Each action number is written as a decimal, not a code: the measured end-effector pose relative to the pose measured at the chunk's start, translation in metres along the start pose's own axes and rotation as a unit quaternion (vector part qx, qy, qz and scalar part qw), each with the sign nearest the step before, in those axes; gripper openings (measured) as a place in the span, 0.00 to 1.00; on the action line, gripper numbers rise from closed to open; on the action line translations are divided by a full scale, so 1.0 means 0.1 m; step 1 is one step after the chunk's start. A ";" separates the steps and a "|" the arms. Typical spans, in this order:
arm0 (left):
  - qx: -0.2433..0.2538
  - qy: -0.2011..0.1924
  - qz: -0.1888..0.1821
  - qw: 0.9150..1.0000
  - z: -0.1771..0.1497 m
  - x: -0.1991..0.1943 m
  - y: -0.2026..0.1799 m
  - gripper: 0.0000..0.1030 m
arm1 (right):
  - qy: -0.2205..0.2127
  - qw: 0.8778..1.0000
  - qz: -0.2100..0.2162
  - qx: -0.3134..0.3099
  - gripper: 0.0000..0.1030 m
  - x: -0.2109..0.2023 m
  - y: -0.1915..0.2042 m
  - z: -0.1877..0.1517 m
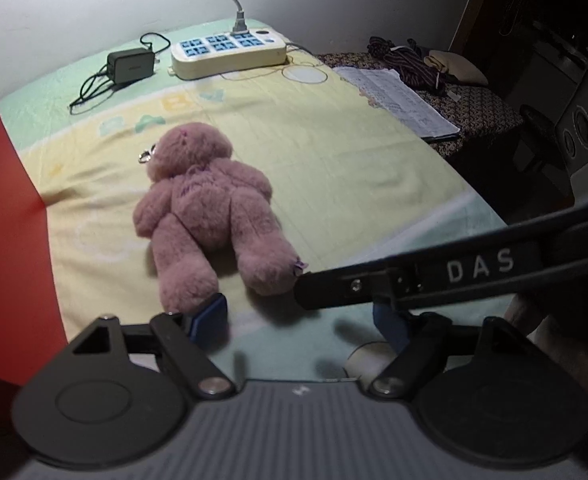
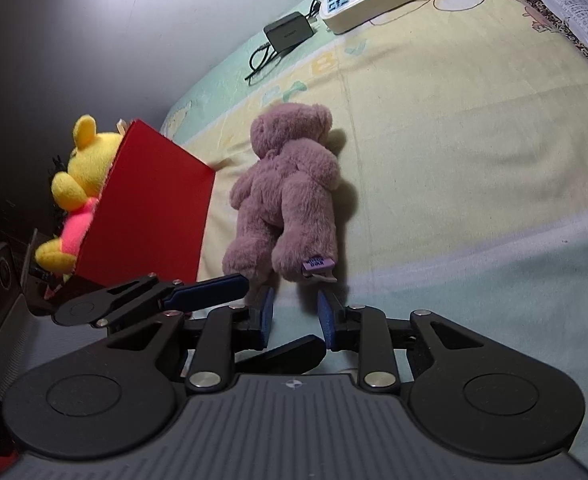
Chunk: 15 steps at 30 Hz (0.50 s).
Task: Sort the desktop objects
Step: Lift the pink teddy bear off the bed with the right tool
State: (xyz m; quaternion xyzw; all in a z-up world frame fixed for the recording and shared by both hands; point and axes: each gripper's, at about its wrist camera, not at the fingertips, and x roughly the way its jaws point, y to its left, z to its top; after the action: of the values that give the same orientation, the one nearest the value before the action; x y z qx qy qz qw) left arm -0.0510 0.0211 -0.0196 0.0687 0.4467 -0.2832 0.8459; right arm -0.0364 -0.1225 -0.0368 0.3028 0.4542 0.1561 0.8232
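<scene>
In the left wrist view, the pink teddy bear [image 1: 208,210] lay face down just right of the red box [image 1: 10,220]; the left gripper [image 1: 300,320] stood wide open and empty at its feet. In the right wrist view, the right gripper [image 2: 295,316] was part open, empty, aimed at the bear's tagged foot. Closing on that leg would probably hold best. The mat right of the bear offered free room; the box wall crowded its left.

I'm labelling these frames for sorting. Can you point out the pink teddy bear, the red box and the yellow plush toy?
pink teddy bear [image 1: 206,204]: left wrist view, on its back.
red box [image 2: 150,216]: right wrist view, on its near side wall.
yellow plush toy [image 2: 90,148]: right wrist view, on its head.
</scene>
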 end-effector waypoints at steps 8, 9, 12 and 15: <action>-0.036 -0.029 0.039 0.998 0.36 0.08 0.30 0.83 | -0.060 0.997 0.018 0.047 0.35 0.08 -0.14 0.41; -0.044 -0.029 0.038 0.998 0.39 0.11 0.35 0.83 | -0.057 0.997 0.021 0.047 0.36 0.13 -0.16 0.44; -0.068 -0.021 0.039 0.997 0.45 0.23 0.50 0.83 | -0.051 0.997 0.013 0.050 0.44 0.28 -0.22 0.50; -0.090 -0.006 0.043 0.995 0.47 0.36 0.63 0.84 | -0.050 0.996 0.018 0.075 0.46 0.39 -0.32 0.53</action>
State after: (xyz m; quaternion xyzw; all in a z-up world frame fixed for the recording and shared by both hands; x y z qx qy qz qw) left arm 0.0326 0.0409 -0.0295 0.0097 0.4621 -0.2058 0.8625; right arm 0.0288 -0.1454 -0.0619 0.3795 0.4175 0.1211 0.8167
